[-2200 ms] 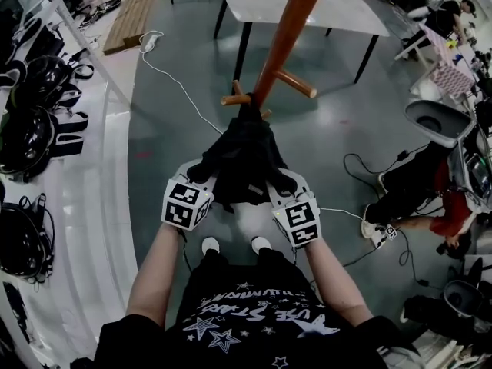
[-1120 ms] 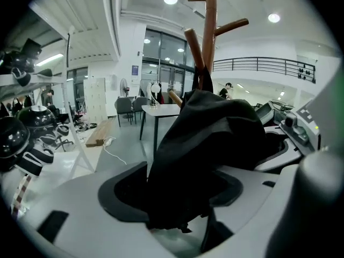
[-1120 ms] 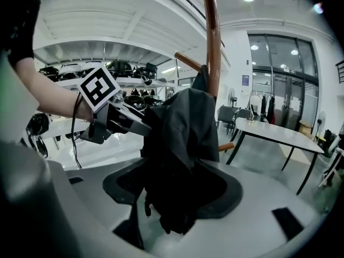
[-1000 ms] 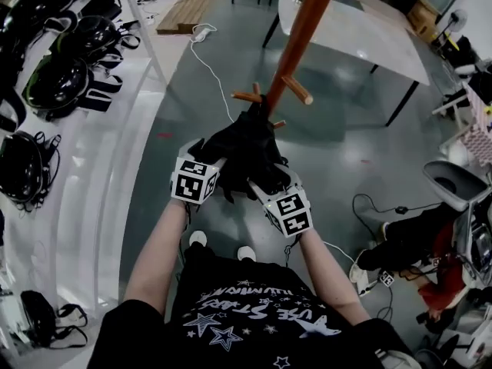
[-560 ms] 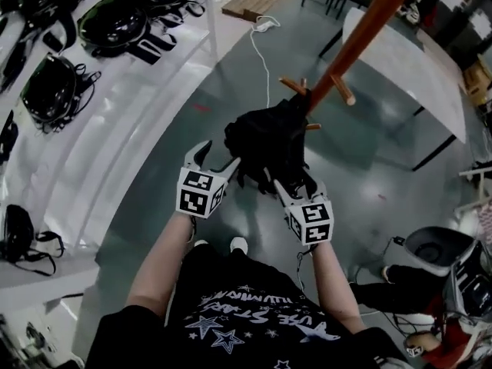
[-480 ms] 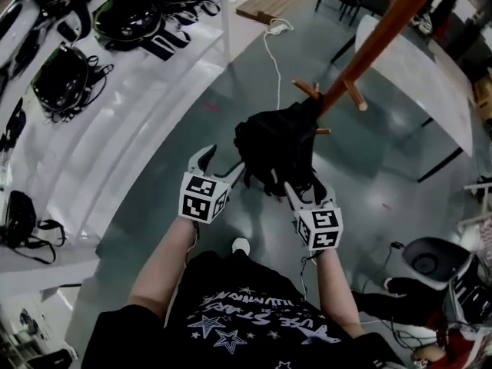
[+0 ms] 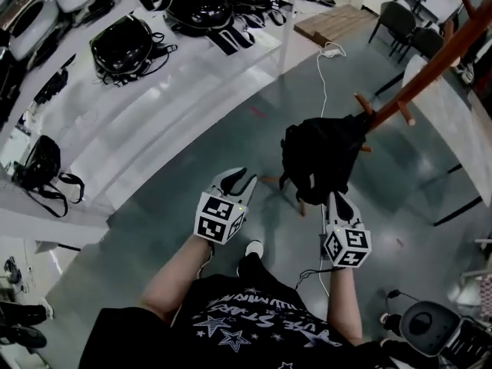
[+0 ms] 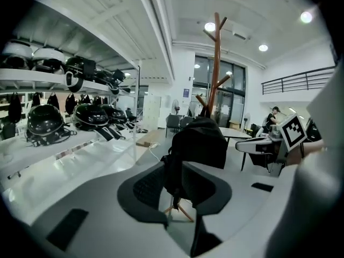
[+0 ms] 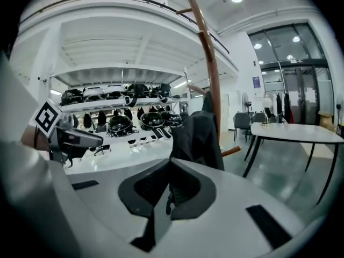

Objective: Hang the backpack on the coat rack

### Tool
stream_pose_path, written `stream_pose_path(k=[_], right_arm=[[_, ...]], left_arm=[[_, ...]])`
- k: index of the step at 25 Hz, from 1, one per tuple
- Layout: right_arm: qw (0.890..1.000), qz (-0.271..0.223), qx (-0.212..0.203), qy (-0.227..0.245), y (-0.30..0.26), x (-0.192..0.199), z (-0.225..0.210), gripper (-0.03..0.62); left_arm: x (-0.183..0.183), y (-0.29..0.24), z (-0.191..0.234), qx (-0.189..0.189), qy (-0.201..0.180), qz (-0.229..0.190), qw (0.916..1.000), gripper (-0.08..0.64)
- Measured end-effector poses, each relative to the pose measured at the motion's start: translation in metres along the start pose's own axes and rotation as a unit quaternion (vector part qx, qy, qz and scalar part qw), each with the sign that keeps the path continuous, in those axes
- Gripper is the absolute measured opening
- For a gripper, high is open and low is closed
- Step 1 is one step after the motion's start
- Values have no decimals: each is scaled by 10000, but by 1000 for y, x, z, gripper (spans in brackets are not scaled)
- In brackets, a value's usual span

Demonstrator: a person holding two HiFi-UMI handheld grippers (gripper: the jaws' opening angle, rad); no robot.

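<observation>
Head view: the black fabric backpack (image 7: 319, 156) hangs from a peg of the brown wooden coat rack (image 7: 430, 71). The left gripper (image 7: 237, 179) is well apart from it and the right gripper (image 7: 336, 200) is just below it. Left gripper view: the jaws have just been closing and stand narrowly apart, with nothing between them. Right gripper view: the jaws are pressed together and empty, with the backpack just beyond their tips.

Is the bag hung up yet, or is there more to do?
Looks done: the backpack hangs on the coat rack. Nothing is in hand: the left hand-held gripper, its jaws just closing partway, has nothing between them, and the right hand-held gripper is shut and empty. Nothing seems left.
</observation>
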State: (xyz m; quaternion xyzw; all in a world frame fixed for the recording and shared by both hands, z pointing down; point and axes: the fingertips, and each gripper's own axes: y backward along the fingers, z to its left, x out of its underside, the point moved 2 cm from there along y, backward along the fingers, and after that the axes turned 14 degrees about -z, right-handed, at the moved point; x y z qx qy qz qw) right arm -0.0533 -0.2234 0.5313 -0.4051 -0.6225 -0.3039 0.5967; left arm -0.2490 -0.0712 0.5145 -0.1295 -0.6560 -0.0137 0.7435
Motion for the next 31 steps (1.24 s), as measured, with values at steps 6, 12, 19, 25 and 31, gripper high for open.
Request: stream_pose_path(k=[6, 12, 19, 25, 31], right_arm=[[9977, 94, -538, 397, 24, -6, 70, 11], [9935, 2, -985, 569, 51, -14, 124, 11], [9908, -28, -1188, 642, 113, -20, 172, 11], [9891, 63, -1281, 723, 175, -19, 198, 11], [9880, 17, -1365, 721, 228, -14, 227, 11]], left_arm=[[2, 78, -3, -28, 102, -108, 9999, 29], [7, 147, -8, -231, 150, -191, 9994, 17], [12, 230, -29, -322, 177, -263, 9990, 15], [18, 294, -48, -491, 350, -333, 9976, 15], [26, 356, -68, -646, 330, -432, 9964, 15]])
